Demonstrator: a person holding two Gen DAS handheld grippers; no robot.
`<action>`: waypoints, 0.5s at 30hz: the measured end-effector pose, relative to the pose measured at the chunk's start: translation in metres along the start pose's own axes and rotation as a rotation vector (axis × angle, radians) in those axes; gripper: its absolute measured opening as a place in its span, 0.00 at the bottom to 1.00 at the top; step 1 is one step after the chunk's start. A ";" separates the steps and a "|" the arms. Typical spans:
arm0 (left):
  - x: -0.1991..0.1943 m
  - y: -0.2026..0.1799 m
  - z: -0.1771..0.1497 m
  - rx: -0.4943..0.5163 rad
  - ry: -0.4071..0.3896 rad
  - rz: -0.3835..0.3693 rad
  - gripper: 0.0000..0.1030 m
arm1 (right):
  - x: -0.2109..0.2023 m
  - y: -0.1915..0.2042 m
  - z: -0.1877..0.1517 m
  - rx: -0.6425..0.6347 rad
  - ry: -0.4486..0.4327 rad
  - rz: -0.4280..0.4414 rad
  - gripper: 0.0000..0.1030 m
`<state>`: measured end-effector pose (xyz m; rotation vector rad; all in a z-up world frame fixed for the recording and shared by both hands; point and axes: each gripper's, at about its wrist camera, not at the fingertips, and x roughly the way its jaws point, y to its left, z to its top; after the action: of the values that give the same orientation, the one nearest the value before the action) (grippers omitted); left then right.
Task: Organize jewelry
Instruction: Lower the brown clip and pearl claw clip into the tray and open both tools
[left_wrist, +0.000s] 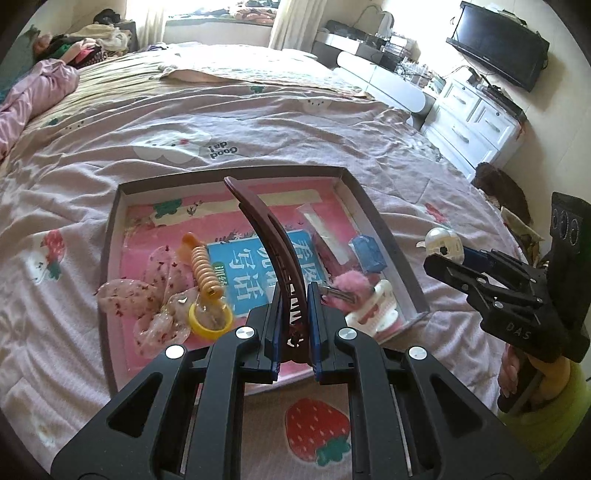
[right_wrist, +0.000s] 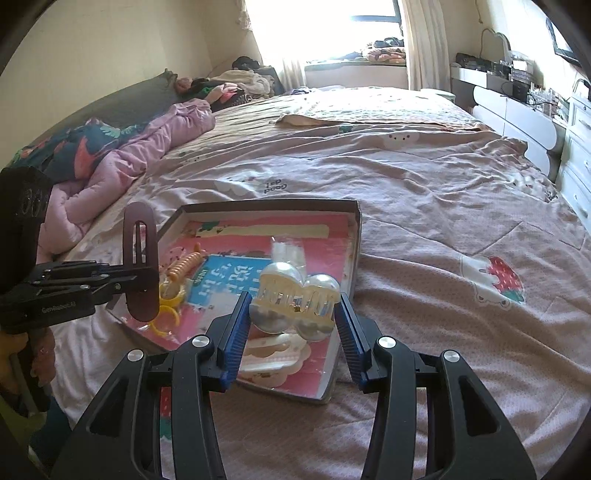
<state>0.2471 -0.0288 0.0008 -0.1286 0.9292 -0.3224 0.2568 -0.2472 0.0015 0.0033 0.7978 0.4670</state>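
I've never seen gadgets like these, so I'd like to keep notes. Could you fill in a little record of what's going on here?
setting: pink bedspread on a bed
container: shallow box lying on the bedspread
left tongs: shut on a long brown hair clip
right tongs: gripping a cream pearl claw clip, above the box's near corner
in the box: orange spiral hair tie, yellow ring, pink fluffy clip

Bed (right_wrist: 443, 206) open beyond and right of tray (right_wrist: 357, 254); tray floor crowded by scrunchie (left_wrist: 155, 295), yellow rings (left_wrist: 210, 319), spiral clip (left_wrist: 203, 269).
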 end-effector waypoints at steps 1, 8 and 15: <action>0.004 0.001 0.000 0.002 0.004 0.004 0.06 | 0.003 -0.001 0.001 0.000 0.003 -0.002 0.43; 0.027 0.008 -0.001 -0.012 0.037 0.010 0.06 | 0.023 -0.001 0.002 -0.019 0.033 -0.009 0.43; 0.044 0.016 -0.005 -0.027 0.060 0.021 0.06 | 0.042 0.006 -0.005 -0.047 0.074 -0.005 0.43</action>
<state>0.2716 -0.0278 -0.0400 -0.1348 0.9937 -0.2957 0.2765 -0.2255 -0.0301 -0.0601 0.8593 0.4836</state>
